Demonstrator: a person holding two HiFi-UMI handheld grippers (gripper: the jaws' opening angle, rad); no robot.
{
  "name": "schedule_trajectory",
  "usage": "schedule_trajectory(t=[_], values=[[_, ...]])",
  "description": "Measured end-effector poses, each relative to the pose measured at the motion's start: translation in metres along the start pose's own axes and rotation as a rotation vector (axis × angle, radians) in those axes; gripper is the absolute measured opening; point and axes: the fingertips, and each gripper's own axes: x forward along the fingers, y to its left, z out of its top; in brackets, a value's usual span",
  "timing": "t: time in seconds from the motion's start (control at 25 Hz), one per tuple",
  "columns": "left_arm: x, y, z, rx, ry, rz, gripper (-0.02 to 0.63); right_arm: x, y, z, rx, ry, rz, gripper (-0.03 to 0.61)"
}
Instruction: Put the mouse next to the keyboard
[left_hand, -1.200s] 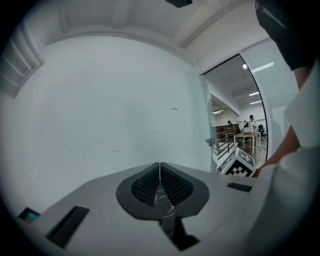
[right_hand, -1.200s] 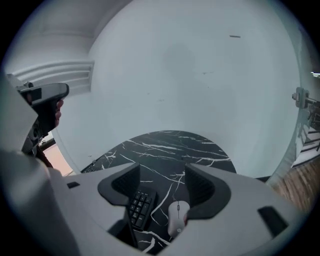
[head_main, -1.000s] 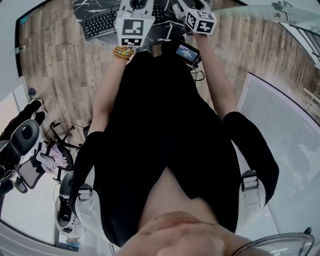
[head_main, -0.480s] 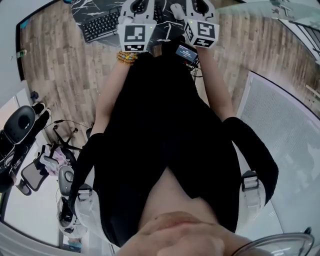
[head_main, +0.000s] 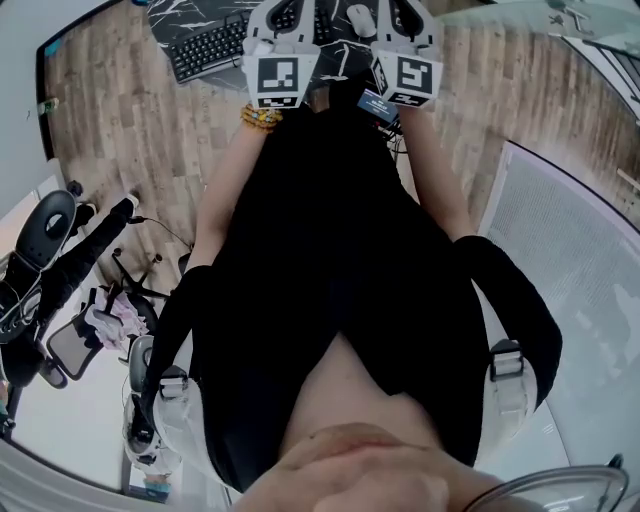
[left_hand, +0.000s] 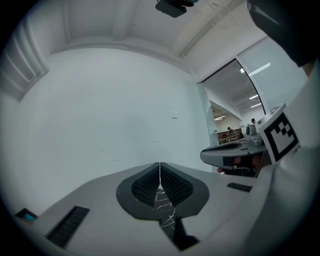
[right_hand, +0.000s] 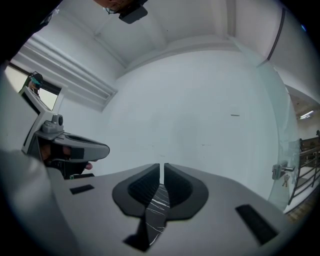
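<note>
A black keyboard (head_main: 210, 45) lies on the black marbled table (head_main: 185, 12) at the top of the head view. A pale mouse (head_main: 360, 20) rests on the table to its right, between my two grippers. The left marker cube (head_main: 280, 78) hides the keyboard's right end. The right cube (head_main: 408, 72) sits just right of the mouse. My left gripper (left_hand: 160, 167) is shut and empty, aimed level at a white wall. My right gripper (right_hand: 162, 167) has just been closing; its jaws stand shut with nothing between them.
Wood-look floor (head_main: 120, 130) surrounds the table. Black office chairs (head_main: 50, 260) and a wheeled base stand at the lower left. A glass partition (head_main: 570, 230) runs along the right. The person's dark torso fills the middle of the head view.
Both marker cubes have shifted slightly right and look larger, the right one most. The mouse stays on the table between them. The chairs at the left have slid in the picture.
</note>
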Motion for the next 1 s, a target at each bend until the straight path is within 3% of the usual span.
schedule_trajectory(t=[0.44, 1.0], values=[[-0.006, 0.002, -0.003, -0.009, 0.002, 0.0, 0.017, -0.012, 0.011, 0.019, 0.002, -0.07, 0.026, 0.041], [-0.008, 0.006, -0.008, -0.02, 0.012, 0.0, 0.017, -0.017, 0.024, 0.025, -0.035, -0.08, 0.066, 0.038]])
